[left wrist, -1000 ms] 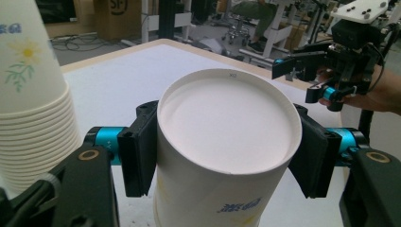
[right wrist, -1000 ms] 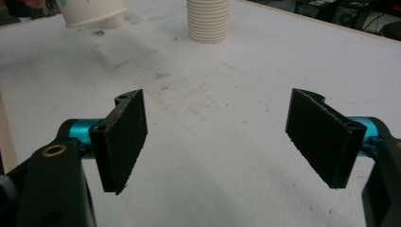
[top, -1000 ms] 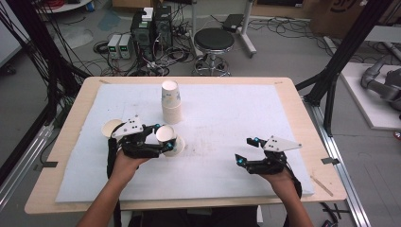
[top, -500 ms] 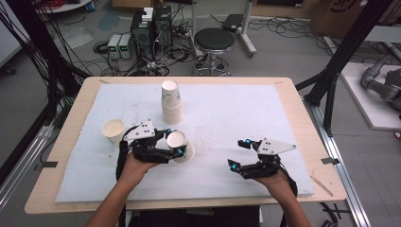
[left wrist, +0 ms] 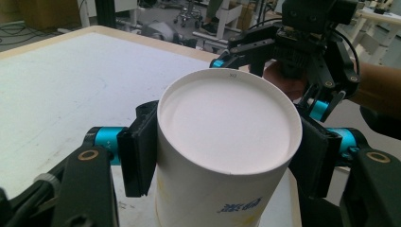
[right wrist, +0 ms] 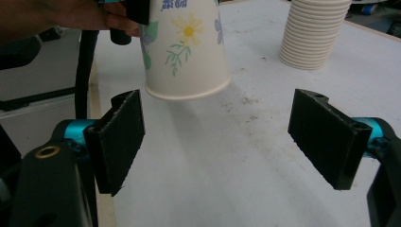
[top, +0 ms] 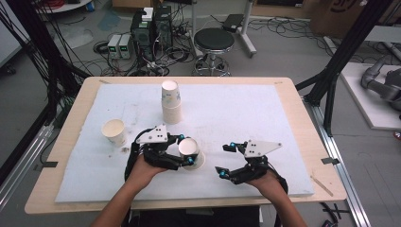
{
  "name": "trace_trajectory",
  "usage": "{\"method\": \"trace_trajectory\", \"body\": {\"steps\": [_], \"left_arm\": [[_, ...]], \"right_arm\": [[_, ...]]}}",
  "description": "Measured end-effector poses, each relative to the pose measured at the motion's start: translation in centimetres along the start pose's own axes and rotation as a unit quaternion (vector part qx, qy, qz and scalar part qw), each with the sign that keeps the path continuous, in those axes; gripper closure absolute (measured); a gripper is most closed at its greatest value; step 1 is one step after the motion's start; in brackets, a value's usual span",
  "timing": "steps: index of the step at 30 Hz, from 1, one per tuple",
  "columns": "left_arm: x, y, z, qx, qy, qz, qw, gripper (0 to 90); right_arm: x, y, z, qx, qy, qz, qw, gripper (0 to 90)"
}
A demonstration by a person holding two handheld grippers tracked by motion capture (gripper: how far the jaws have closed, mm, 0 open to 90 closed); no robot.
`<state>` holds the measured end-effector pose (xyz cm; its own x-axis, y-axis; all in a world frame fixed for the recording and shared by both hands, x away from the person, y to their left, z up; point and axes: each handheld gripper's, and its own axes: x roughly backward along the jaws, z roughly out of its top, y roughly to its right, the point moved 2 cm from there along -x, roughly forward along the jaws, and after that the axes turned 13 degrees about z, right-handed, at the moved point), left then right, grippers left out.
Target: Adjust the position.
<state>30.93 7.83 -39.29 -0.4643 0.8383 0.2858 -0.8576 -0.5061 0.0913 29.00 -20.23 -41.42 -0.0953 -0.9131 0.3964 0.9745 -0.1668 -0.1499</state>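
left gripper (top: 186,153): jaws clamped on the sides of an inverted paper cup (left wrist: 227,156), base up, mouth down; pads press both flanks.
cup position: front-centre of the white mat (top: 236,109), between the two grippers; in the right gripper view (right wrist: 187,47) its rim looks lifted clear of the mat, though that angle is poor. Floral print on the wall.
right gripper (top: 226,160): jaws wide apart, nothing between the pads, just right of the cup and pointed at it.
cup stack (top: 171,101): inverted, upright, toward the far side of the mat, well apart from the held cup.
single cup (top: 114,132): mouth up, at the mat's left, near the left hand (top: 142,168).
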Motion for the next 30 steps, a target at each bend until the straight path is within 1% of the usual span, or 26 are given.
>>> {"method": "trace_trajectory", "body": {"steps": [1, 5, 11, 13, 18, 22, 24, 27, 28, 30], "left_arm": [[0.0, 0.1, 0.1, 0.000, -0.001, -0.004, 1.0000, 34.3], [-0.2, 0.3, 0.4, -0.002, 0.000, -0.014, 0.9999, 34.3], [-0.4, 0.6, 0.7, -0.004, -0.001, -0.028, 0.9996, 34.3], [-0.6, 0.7, 0.7, -0.002, -0.001, -0.032, 0.9995, 34.3], [-1.0, 1.1, 0.8, -0.006, -0.006, -0.044, 0.9990, 34.4], [-1.5, 1.6, 0.8, -0.009, -0.006, -0.060, 0.9982, 34.5], [-1.7, 1.8, 0.8, -0.009, -0.006, -0.067, 0.9977, 34.5], [-2.0, 1.9, 0.8, -0.009, -0.006, -0.072, 0.9974, 34.5], [-2.1, 2.0, 0.8, -0.005, -0.004, -0.073, 0.9973, 34.5], [-2.2, 2.1, 0.8, -0.005, -0.003, -0.078, 0.9969, 34.5]], "right_arm": [[-0.2, 0.1, 0.2, 0.005, -0.001, -0.001, 1.0000, 19.7], [-0.8, 0.3, 0.7, 0.013, -0.005, 0.010, 0.9999, 19.8], [-1.8, 0.3, 1.3, 0.018, -0.011, 0.029, 0.9993, 19.9], [-2.0, 0.3, 1.3, 0.021, -0.012, 0.035, 0.9991, 20.0], [-2.4, 0.1, 1.3, 0.020, -0.006, 0.051, 0.9985, 20.0], [-2.8, 0.0, 1.1, 0.019, -0.009, 0.060, 0.9980, 20.0], [-3.0, -0.1, 1.1, 0.020, -0.009, 0.065, 0.9976, 20.0], [-3.2, -0.2, 1.0, 0.020, -0.011, 0.071, 0.9972, 20.1], [-3.2, -0.2, 1.0, 0.018, -0.011, 0.073, 0.9971, 20.2], [-3.3, -0.2, 1.0, 0.017, -0.010, 0.077, 0.9969, 20.3]]}}
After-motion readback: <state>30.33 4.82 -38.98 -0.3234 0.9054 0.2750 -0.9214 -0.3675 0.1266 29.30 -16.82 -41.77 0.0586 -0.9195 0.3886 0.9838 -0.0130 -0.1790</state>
